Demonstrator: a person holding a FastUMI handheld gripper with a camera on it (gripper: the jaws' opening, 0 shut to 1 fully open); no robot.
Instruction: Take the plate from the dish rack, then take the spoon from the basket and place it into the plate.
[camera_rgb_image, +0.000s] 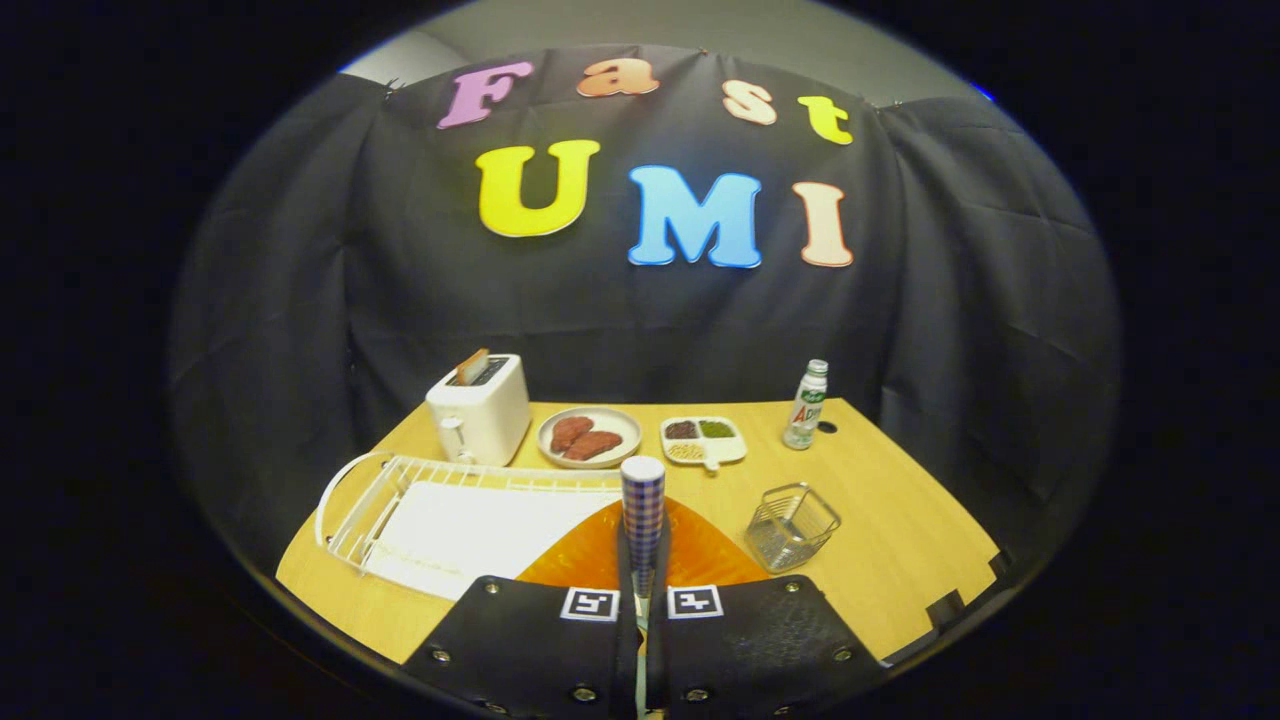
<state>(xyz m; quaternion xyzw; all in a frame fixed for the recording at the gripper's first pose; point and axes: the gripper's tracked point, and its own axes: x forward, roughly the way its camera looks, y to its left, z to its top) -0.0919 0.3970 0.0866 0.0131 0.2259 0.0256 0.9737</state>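
1. My fingers (641, 615) are pressed together on the spoon (643, 505), gripping it low on its shaft; its checked handle stands upright between them and rises above their tips.
2. Just beyond the fingers I see the orange plate (600, 555) lying flat on the desk (900, 500), directly under and behind the held spoon.
3. Whether the spoon's bowl end touches the plate I cannot tell; the fingers hide it.
4. The white wire dish rack (400, 500) sits left of the plate, with a white mat inside it, and the plate's left edge overlaps the rack's near corner from where I look.
5. The small wire basket (792, 525) stands right of the plate, close to it but apart, tilted a little.
6. Farther back on the desk I see a white toaster (480, 410) with a slice of toast sticking out, just behind the rack.
7. Beside the toaster is a pale dish of red meat pieces (589, 437), then a divided tray (703, 440) with small dark, green and pale fillings.
8. A small bottle (806, 405) with a white cap stands upright at the back right, well apart from the basket.
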